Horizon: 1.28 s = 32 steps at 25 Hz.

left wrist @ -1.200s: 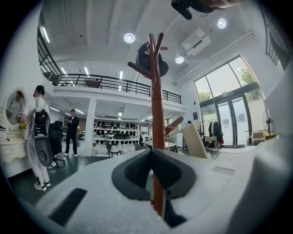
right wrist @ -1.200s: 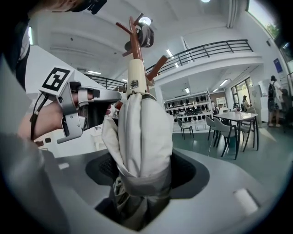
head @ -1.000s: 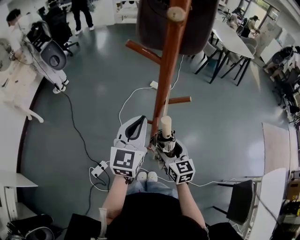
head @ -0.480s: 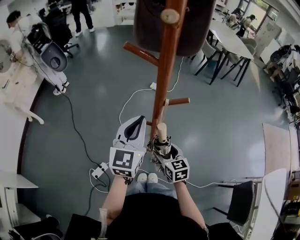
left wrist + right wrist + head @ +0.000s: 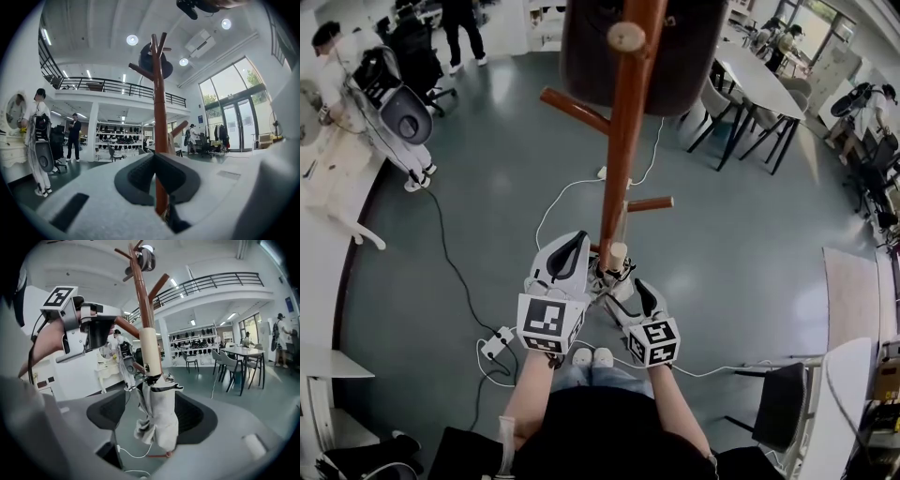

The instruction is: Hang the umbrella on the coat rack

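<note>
At the lower middle of the head view, both forearms reach out toward a tall reddish-brown wooden coat rack [image 5: 619, 141], whose pole runs up to 12 o'clock. A dark rounded object [image 5: 675, 56] sits at its top (hat or bag, it is hard to say).

The folded pale-beige fabric umbrella [image 5: 158, 416] hangs close against the pole, low down. Its cream cylindrical handle [image 5: 150, 350] stands upright and its canopy droops in loose folds below. A short wooden peg [image 5: 138, 367] juts out at 9 o'clock of the umbrella's collar in the right gripper view. Whether the strap is looped over that peg cannot be made out.

The white right gripper [image 5: 623, 286] sits at 6 o'clock of the umbrella, tilted slightly downward. Its jaws are opening and stand wide. The umbrella hangs between the dark pads, with space on both sides, so neither pad presses on the fabric.

The white left gripper [image 5: 577, 240] is held level just at 9 o'clock of the pole. Its jaws are drawn together with their tips meeting and hold nothing. In its own view the pole rises beyond the tips.

A white cable [image 5: 548, 211] trails across the grey-green polished floor [image 5: 487, 187] at 10 o'clock of the grippers.
</note>
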Each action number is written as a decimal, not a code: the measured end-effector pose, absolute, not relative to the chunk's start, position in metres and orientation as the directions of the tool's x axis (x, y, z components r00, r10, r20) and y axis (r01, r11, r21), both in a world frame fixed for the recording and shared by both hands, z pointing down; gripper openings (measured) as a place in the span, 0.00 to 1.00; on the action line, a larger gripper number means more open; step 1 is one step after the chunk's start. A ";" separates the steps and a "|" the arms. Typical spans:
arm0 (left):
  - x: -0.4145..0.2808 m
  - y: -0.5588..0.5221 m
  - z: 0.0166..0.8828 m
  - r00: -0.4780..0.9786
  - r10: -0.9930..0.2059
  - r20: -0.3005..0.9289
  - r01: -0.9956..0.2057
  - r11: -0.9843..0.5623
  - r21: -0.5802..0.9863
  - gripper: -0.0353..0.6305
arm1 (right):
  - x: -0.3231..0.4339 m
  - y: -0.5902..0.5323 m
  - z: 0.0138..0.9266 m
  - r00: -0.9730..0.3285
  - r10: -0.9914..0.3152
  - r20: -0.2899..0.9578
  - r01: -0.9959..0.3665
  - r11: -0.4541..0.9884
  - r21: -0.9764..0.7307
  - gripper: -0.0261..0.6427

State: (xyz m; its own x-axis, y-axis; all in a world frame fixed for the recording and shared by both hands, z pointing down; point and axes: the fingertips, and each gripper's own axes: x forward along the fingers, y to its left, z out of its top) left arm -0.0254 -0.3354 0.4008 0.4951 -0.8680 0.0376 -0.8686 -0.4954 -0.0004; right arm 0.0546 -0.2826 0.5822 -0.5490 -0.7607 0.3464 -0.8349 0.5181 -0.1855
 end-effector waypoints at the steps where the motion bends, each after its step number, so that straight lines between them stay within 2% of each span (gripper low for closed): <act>1: -0.024 -0.335 0.402 0.496 -0.868 0.038 -0.868 -0.496 0.000 0.06 | 0.056 -0.283 0.577 -0.543 -0.771 0.331 -0.839 0.518 -0.170 0.53; 12: -0.025 -0.336 0.396 0.501 -0.865 0.030 -0.865 -0.501 -0.007 0.06 | 0.068 -0.290 0.452 -0.483 -0.873 0.058 -0.875 0.481 -0.048 0.25; 18: -0.026 -0.331 0.394 0.494 -0.869 0.020 -0.869 -0.495 -0.022 0.06 | 0.079 -0.291 0.409 -0.441 -0.897 -0.020 -0.896 0.441 -0.044 0.07; 32: -0.035 -0.321 0.355 0.480 -0.877 -0.022 -0.876 -0.479 -0.052 0.06 | 0.072 -0.294 0.346 -0.442 -0.889 -0.118 -0.892 0.450 -0.046 0.05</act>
State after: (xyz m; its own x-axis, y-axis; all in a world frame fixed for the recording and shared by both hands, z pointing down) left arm -0.0355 -0.3206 0.3546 0.4802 -0.8769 -0.0225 -0.8765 -0.4786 -0.0518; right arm 0.0722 -0.2938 0.3463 -0.4423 -0.8890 -0.1182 -0.8919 0.4499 -0.0461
